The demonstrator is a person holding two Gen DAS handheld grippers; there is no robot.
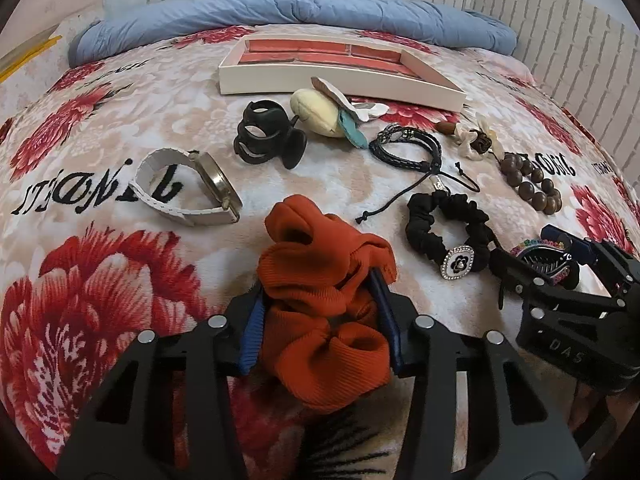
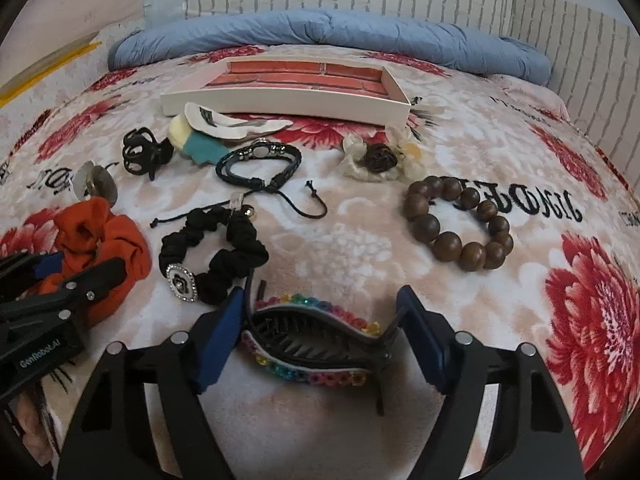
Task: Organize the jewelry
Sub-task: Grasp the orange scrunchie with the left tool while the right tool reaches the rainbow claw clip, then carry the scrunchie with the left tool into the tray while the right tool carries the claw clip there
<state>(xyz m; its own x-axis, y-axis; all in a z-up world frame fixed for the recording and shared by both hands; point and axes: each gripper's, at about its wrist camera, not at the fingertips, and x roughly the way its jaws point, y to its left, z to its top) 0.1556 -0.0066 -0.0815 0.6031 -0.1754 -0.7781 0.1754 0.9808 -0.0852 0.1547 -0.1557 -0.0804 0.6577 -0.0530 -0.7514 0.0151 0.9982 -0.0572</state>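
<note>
Bedspread [image 2: 360, 240], flowered, carries everything; the white tray [image 2: 288, 98] with brick-red lining sits far back, near the blue quilt [image 2: 320, 36], bare fabric between. Left gripper [image 1: 318, 316] is half closed, both blue pads pressing into the orange scrunchie [image 1: 320, 280] bunched between them. Right gripper [image 2: 320, 340] stands wide around the rainbow-beaded hair claw [image 2: 316, 344]; whether its pads touch the claw's ends is unclear. Black scrunchie [image 2: 212, 252] lies just beside the left pad. Watch [image 2: 94, 182] is partly hidden.
</note>
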